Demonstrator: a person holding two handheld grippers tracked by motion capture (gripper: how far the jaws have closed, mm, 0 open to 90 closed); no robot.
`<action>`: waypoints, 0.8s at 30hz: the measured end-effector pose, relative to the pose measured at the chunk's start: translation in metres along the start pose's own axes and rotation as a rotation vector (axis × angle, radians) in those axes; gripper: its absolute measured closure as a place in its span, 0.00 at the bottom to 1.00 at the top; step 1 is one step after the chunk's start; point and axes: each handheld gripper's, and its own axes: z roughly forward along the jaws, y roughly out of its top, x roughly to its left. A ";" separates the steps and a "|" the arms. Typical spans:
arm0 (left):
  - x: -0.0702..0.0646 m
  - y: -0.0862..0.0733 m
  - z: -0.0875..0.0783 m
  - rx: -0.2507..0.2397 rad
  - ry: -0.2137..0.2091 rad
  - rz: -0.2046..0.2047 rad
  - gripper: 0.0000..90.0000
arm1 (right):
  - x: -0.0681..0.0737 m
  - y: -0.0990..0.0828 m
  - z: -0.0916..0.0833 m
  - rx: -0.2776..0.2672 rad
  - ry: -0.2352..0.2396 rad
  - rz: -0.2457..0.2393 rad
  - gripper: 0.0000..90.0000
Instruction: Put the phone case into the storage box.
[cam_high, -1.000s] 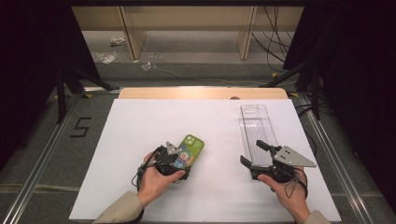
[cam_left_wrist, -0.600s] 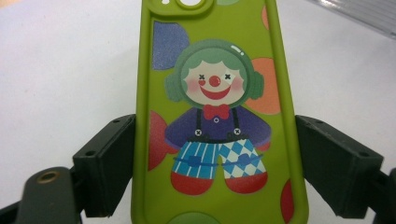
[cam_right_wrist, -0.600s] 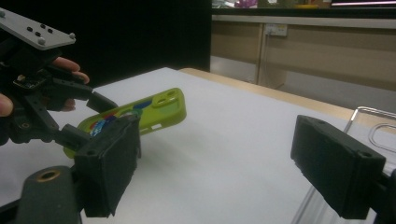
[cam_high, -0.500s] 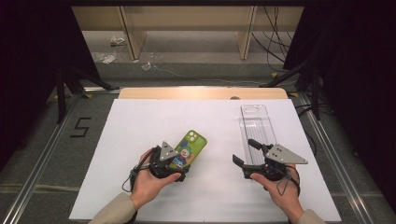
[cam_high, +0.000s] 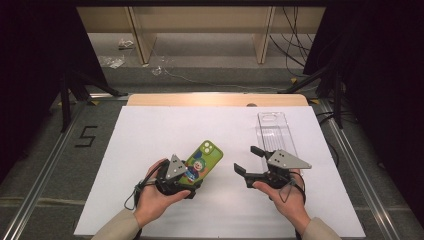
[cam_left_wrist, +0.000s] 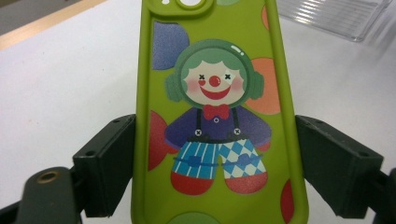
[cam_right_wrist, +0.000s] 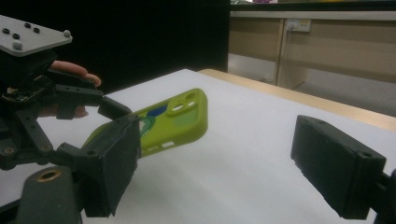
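Green clown-print rubber phone case (cam_high: 202, 161): clamped lengthwise in left gripper (cam_high: 187, 176). Right gripper (cam_high: 246, 164), at 3 o'clock: jaws wide, empty.

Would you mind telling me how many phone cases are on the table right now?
2. A green clown phone case sits left of centre, held off the white mat in the left gripper. A clear phone case lies flat at the right, beyond the right gripper.

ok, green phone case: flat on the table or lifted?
Lifted and tilted. The phone case hangs clear of the table in the right gripper view, clamped at its sides by the left gripper.
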 end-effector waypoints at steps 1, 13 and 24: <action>-0.001 0.000 -0.002 -0.006 0.000 0.004 0.18 | 0.001 0.001 0.003 -0.001 0.007 0.004 0.19; -0.014 0.001 -0.003 -0.029 -0.020 0.033 0.18 | 0.003 0.006 0.037 0.025 0.034 0.046 0.19; -0.023 0.003 -0.002 -0.036 -0.043 0.050 0.18 | 0.002 0.006 0.064 0.066 0.056 0.087 0.25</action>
